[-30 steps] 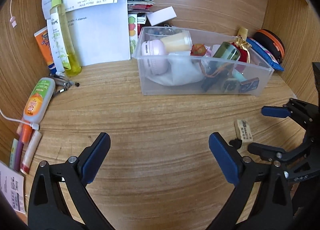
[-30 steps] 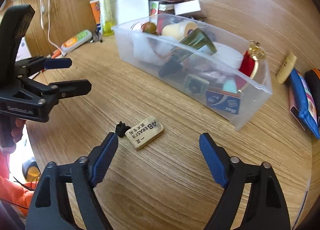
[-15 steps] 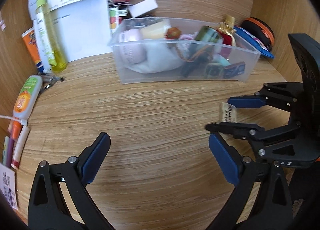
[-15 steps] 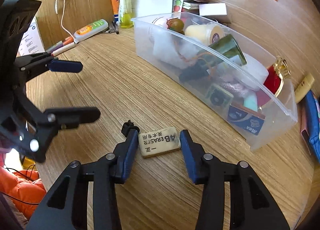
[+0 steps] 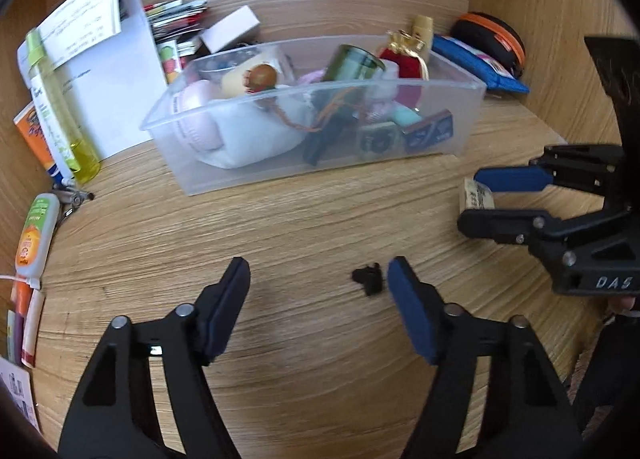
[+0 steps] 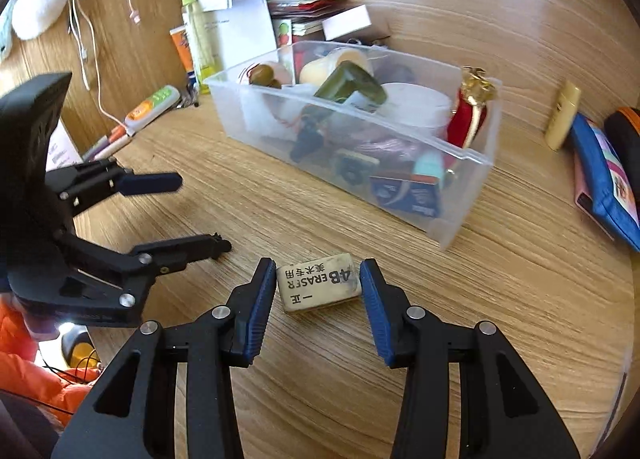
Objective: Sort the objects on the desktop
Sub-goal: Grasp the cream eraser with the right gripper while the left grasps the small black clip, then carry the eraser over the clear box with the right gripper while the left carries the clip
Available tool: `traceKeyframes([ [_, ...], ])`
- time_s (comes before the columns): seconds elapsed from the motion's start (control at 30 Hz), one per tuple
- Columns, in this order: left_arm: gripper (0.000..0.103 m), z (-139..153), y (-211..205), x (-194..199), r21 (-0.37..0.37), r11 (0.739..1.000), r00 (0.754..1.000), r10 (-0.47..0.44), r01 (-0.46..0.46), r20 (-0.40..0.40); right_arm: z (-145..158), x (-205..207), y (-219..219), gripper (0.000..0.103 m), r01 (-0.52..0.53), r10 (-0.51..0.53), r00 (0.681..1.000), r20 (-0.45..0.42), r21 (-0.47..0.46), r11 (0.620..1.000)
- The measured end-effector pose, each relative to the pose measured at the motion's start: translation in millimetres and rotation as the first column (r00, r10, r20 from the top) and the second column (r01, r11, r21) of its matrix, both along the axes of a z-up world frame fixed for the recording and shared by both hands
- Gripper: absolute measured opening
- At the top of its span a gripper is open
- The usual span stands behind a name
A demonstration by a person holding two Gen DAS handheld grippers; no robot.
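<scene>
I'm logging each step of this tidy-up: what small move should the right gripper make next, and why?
Probably close the right gripper on the eraser: it lies flat on the desk between the open blue pads, which flank both short ends, so squeezing should secure it before lifting toward the clear bin.

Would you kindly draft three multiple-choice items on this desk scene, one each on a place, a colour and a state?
1. Where is the eraser?
A. in the clear bin
B. on the desk between the right gripper's fingers
C. under the blue pouch

2. What colour are the right gripper pads?
A. blue
B. red
C. white

3. How is the left gripper?
A. shut on the eraser
B. shut on a pen
C. open, holding nothing

Answers: 1 B, the eraser lies on the wood between both pads, outside the bin. 2 A, both pads show blue. 3 C, its fingers stand wide apart over bare desk.
</scene>
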State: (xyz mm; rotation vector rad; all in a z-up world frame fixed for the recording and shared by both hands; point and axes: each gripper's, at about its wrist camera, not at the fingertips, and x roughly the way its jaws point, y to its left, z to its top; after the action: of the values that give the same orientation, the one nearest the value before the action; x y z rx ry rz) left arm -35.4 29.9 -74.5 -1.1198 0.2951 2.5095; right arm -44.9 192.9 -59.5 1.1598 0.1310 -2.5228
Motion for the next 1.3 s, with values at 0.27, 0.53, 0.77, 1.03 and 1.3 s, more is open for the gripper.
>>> traceKeyframes([
  [0.27,0.046,-6.9,11.4,0.7,-0.01,1.0,0.999,-0.02,0.02,0.028,2.8,4.3,-0.9,0.04,-0.011,0.011,1.0,-0.009,-0.02,1.0],
  [0.53,0.018,-6.7,13.6,-1.3,0.015,1.0,0.999,-0.023,0.023,0.026,14.8,11.3,2.5,0.04,-0.001,-0.001,0.999,-0.053,-0.047,0.999],
  [0.77,0.015,-7.4,9.8,2.7,0.029,0.999,1.0,-0.022,0.022,0.007,29.8,12.1,13.5,0.04,0.033,-0.04,0.995,-0.094,-0.072,0.997],
  [1.03,0.015,10.7,-8.4,-4.1,0.083,0.997,1.0,0.001,0.002,-0.029,37.4,7.0,17.1,0.04,0.056,-0.065,0.991,-0.115,-0.078,0.995],
  [1.3,0.015,42.1,-22.5,-17.7,0.159,0.987,0.996,-0.002,0.016,-0.091,51.3,-2.6,15.0,0.04,0.065,-0.076,0.986,-0.147,-0.074,0.995],
])
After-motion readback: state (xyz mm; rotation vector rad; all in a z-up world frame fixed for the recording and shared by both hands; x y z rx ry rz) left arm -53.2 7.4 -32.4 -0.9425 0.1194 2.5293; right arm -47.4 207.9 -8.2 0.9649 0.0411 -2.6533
